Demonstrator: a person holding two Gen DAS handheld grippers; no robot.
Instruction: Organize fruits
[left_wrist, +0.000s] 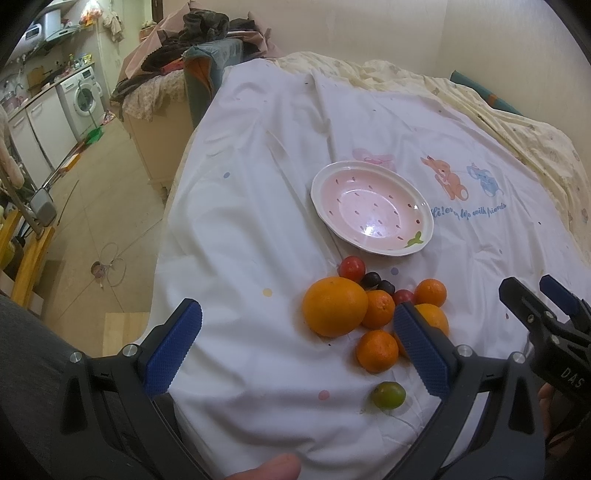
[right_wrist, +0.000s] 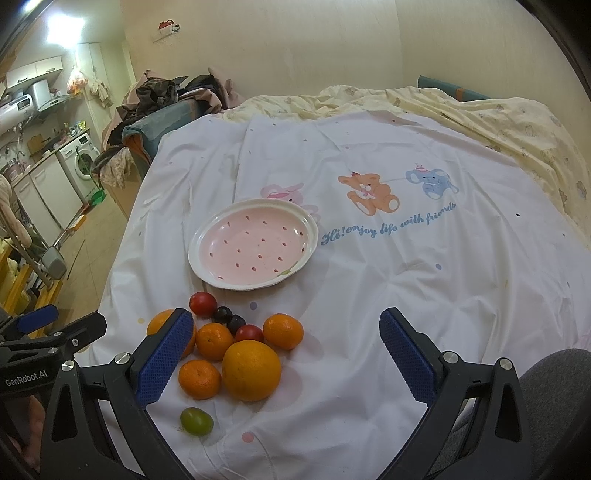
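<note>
A pink plate (left_wrist: 373, 177) (right_wrist: 207, 236) with a white rim lies empty on a white printed sheet. In front of it is a cluster of fruit: a big orange (left_wrist: 334, 306) (right_wrist: 251, 369), several small oranges (left_wrist: 376, 350) (right_wrist: 199, 378), red tomatoes (left_wrist: 351, 267) (right_wrist: 202, 303), dark grapes (left_wrist: 370, 280) (right_wrist: 221, 314), and a greenish fruit (left_wrist: 388, 395) (right_wrist: 196, 421) nearest me. My left gripper (left_wrist: 295, 347) is open and empty, left of the cluster. My right gripper (right_wrist: 286, 362) is open and empty above the fruit; it also shows in the left wrist view (left_wrist: 532, 295).
The sheet (right_wrist: 406, 295) covers a bed with a yellow quilt (right_wrist: 498, 122) at the back. The bed's left edge drops to a tiled floor (left_wrist: 92, 221). A chair piled with clothes (left_wrist: 177, 66) stands beyond; a kitchen with a washing machine (left_wrist: 83, 98) is at far left.
</note>
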